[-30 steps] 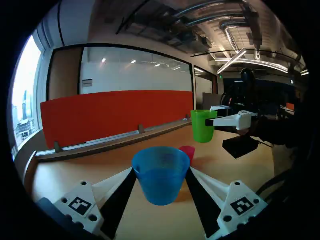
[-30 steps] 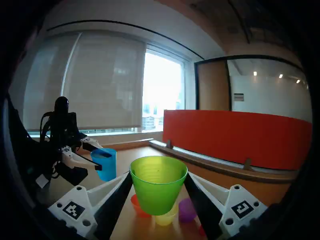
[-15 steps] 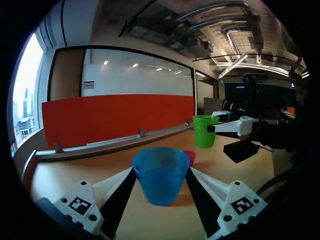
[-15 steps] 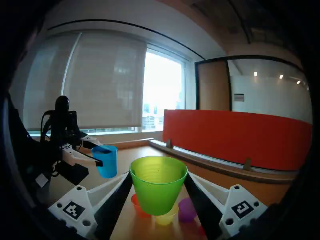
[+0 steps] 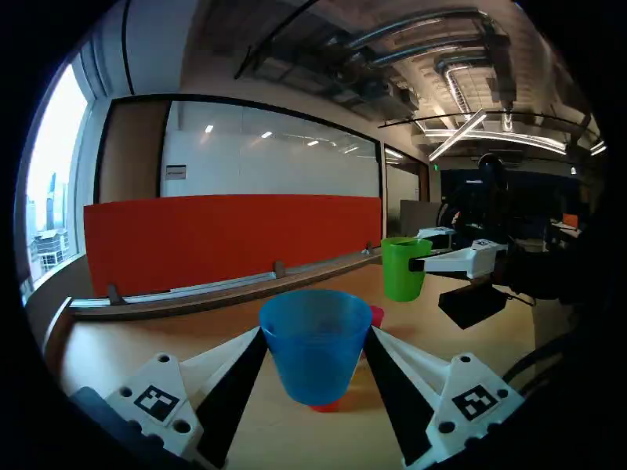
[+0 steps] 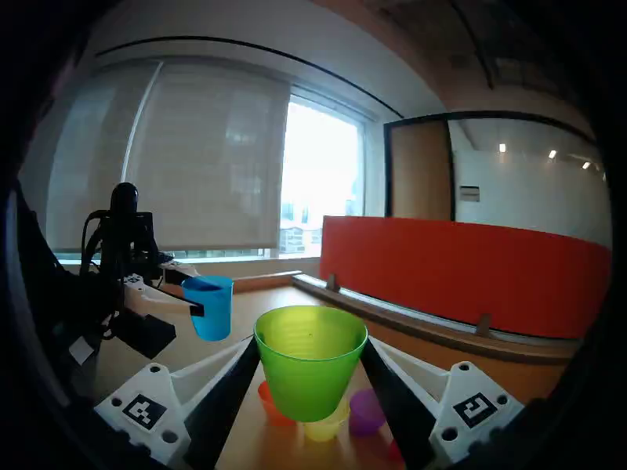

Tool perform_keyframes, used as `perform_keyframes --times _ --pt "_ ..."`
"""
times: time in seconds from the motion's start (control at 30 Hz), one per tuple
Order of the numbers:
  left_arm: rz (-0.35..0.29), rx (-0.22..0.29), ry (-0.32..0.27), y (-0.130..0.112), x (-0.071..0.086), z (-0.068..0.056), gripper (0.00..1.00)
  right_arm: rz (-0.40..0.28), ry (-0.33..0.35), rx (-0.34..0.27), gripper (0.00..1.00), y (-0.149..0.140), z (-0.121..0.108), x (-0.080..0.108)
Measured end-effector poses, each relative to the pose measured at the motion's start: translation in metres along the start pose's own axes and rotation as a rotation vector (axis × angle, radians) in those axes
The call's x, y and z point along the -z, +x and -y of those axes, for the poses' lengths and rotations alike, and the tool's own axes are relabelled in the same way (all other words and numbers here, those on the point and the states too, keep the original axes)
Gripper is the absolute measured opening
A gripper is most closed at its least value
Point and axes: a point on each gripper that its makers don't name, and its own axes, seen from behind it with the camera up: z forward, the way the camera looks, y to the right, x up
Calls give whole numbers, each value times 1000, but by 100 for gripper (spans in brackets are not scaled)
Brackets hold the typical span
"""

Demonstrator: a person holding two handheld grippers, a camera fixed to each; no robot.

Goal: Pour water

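Left gripper view: grips a blue cup (image 5: 315,368) upright in the clenched left tool (image 5: 315,341), above the table (image 5: 141,341); farther right, green cup (image 5: 401,270) held aloft.

Right gripper view: clamps the green cup in the right tool (image 6: 310,356), over small orange cup (image 6: 269,399), yellow cup (image 6: 325,429) and purple cup (image 6: 364,409).

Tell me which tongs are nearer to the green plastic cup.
Right. The right tongs clamp the translucent green plastic cup between their fingers; the left tongs are apart from it, holding a blue plastic cup.
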Motion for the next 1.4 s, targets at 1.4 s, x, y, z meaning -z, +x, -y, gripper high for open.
perform_keyframes --times 1.4 --pt "-15 -293 22 75 -2 13 84 10 72 -12 91 -6 24 0"
